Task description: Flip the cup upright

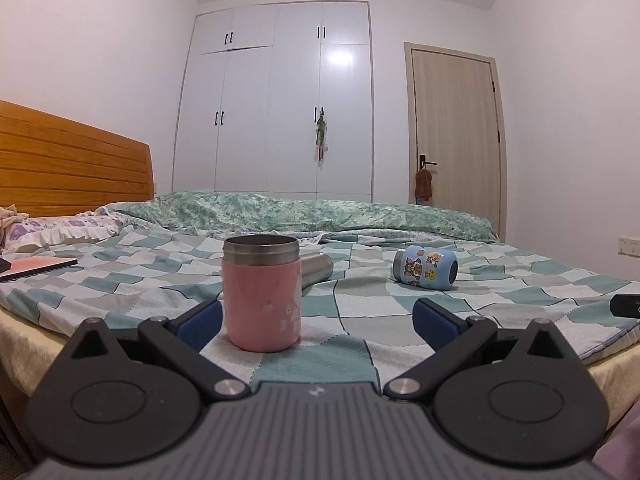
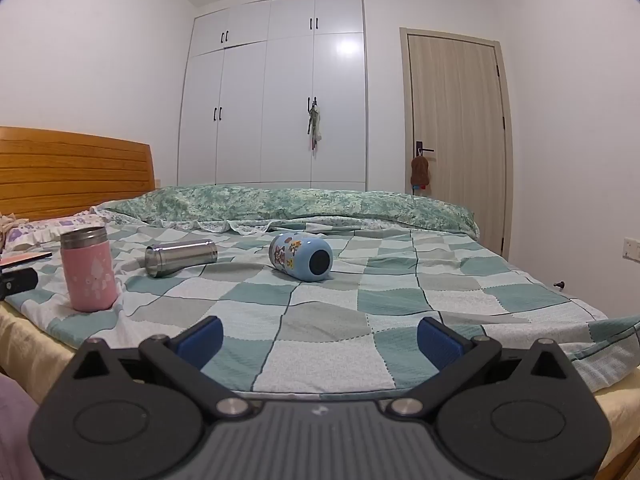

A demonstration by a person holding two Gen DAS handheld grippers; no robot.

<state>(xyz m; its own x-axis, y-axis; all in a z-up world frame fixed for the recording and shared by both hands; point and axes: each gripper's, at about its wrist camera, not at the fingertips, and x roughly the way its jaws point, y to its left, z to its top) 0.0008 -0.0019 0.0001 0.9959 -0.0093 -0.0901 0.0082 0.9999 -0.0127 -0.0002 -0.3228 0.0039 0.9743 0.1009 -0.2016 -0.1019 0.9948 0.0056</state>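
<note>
A pink cup (image 1: 262, 296) with a steel rim stands upright on the checked bedspread, just ahead of my open left gripper (image 1: 318, 318), nearer its left finger; it also shows in the right wrist view (image 2: 89, 270) at the left. A steel cup (image 2: 180, 258) lies on its side behind it, partly hidden in the left wrist view (image 1: 316, 268). A blue cartoon cup (image 2: 301, 257) lies on its side mid-bed, its base towards me; the left wrist view shows this blue cup (image 1: 425, 269) too. My right gripper (image 2: 320, 342) is open and empty near the bed's front edge.
The bed (image 2: 400, 300) carries a rolled green quilt (image 2: 280, 204) at the back and a wooden headboard (image 2: 72, 172) at the left. A flat reddish book (image 1: 38, 266) lies at the left. A white wardrobe (image 2: 276, 92) and a door (image 2: 456, 136) stand behind.
</note>
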